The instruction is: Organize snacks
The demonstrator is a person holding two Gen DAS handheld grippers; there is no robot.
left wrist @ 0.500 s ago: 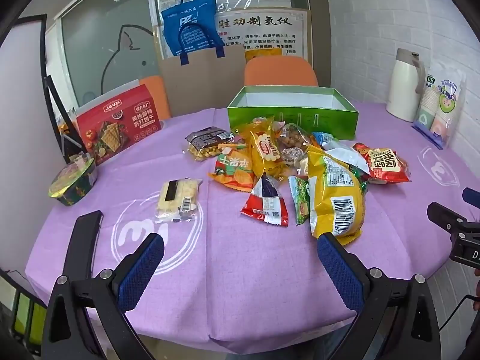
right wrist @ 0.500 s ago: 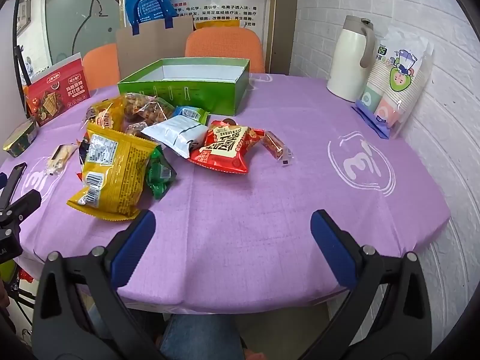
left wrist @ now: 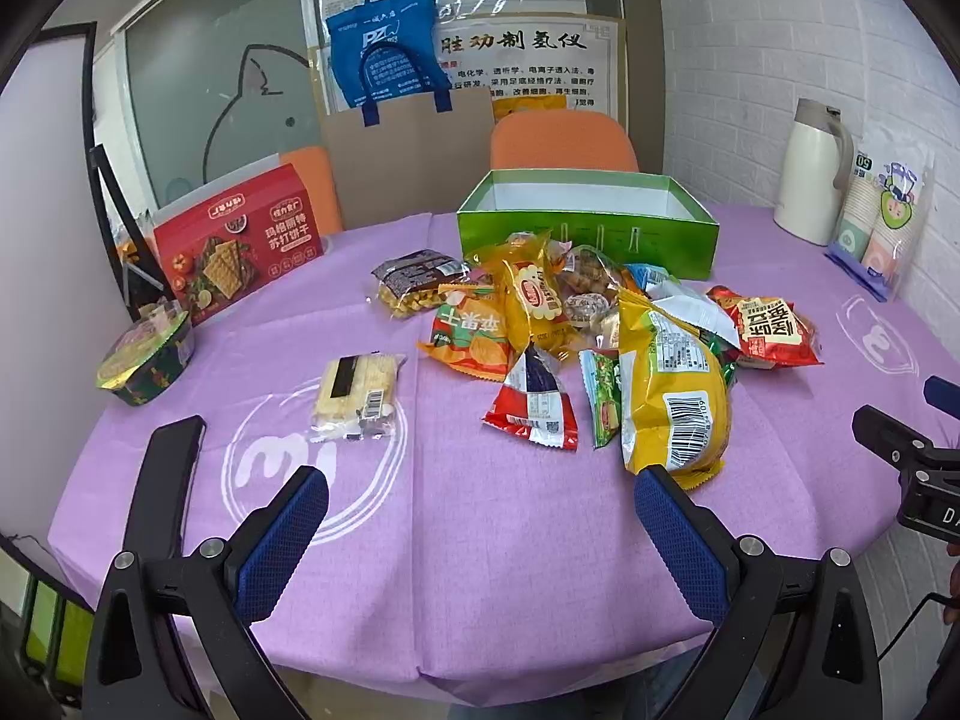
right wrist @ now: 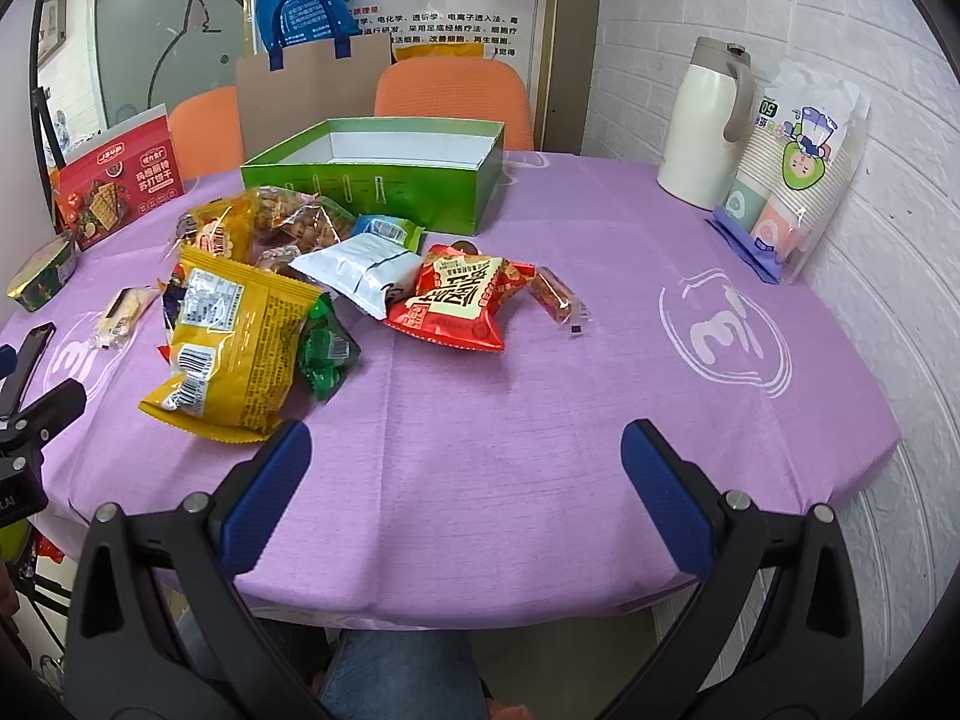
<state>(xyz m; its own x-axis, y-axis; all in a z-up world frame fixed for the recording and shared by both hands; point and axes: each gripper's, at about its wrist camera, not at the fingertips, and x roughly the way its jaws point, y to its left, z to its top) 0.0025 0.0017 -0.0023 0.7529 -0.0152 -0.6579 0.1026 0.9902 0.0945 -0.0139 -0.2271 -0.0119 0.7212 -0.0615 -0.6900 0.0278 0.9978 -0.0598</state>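
Left tongs: my left gripper [left wrist: 480, 531] hangs over the near edge of the round table in a purple cloth [left wrist: 480, 570], blue-padded fingers spread wide, nothing between them.
Right tongs: my right gripper [right wrist: 465, 483] is just as wide apart and bare, over cloth.
Snacks: a loose heap of packets at table centre; the large yellow foil bag [right wrist: 234, 348] lies nearest, at 11 o'clock from my right tongs, the red foil packet [right wrist: 456, 303] at 12.
Stray: a pale clear-wrapped wafer pack [left wrist: 357, 396] lies apart, at 11 o'clock from my left tongs.
Box: the open green cardboard box [left wrist: 585, 234] stands just behind the heap.
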